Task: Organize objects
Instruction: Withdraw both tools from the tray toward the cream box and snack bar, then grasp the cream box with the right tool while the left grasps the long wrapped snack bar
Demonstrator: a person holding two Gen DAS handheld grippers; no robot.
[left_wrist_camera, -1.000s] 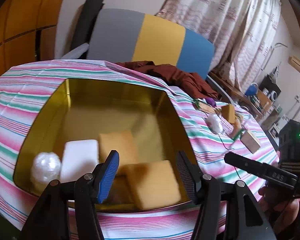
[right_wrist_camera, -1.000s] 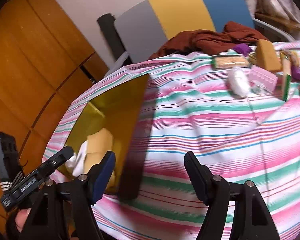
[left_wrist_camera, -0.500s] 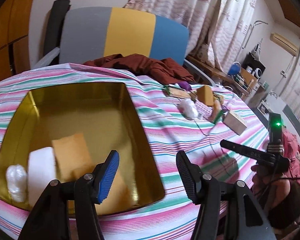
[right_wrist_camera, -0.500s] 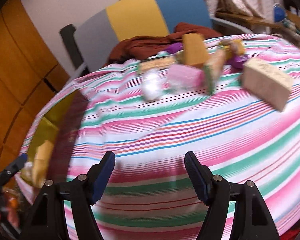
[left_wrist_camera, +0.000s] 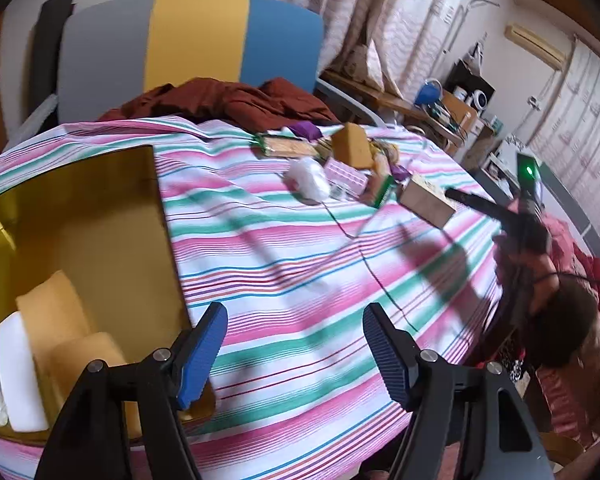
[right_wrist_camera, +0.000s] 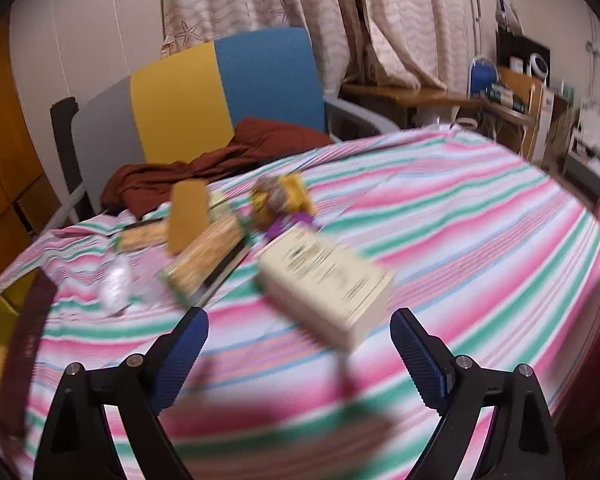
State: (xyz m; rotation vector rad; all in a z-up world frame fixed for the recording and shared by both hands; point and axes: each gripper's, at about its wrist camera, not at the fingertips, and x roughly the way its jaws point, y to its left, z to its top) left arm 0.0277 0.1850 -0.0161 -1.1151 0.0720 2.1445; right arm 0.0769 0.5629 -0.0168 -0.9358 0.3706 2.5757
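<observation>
A gold tin (left_wrist_camera: 112, 184) sits at the left of the striped table, holding yellow sponges (left_wrist_camera: 52, 308), a white block (left_wrist_camera: 16, 364) and a white plastic wad. My left gripper (left_wrist_camera: 292, 340) hangs empty over the cloth beside the tin's right wall, its jaws opening. Further right lies a heap: a cream box (right_wrist_camera: 324, 280), an upright yellow sponge (right_wrist_camera: 188, 212), a biscuit pack (right_wrist_camera: 208, 252), a white wad (left_wrist_camera: 308, 178) and a pink pack (left_wrist_camera: 346, 172). My right gripper (right_wrist_camera: 300, 344) hovers just in front of the cream box, jaws opening, nothing between them.
A brown garment (left_wrist_camera: 220, 100) lies at the table's far edge before a grey, yellow and blue chair (left_wrist_camera: 192, 36). A thin cord (left_wrist_camera: 364, 256) runs across the striped cloth (right_wrist_camera: 460, 232). Shelves and a side desk (right_wrist_camera: 440, 96) stand at the right.
Both grippers swung right, away from the tin toward the heap. The right view now faces the cream box close up. Both pairs of jaws stand wider apart than before.
</observation>
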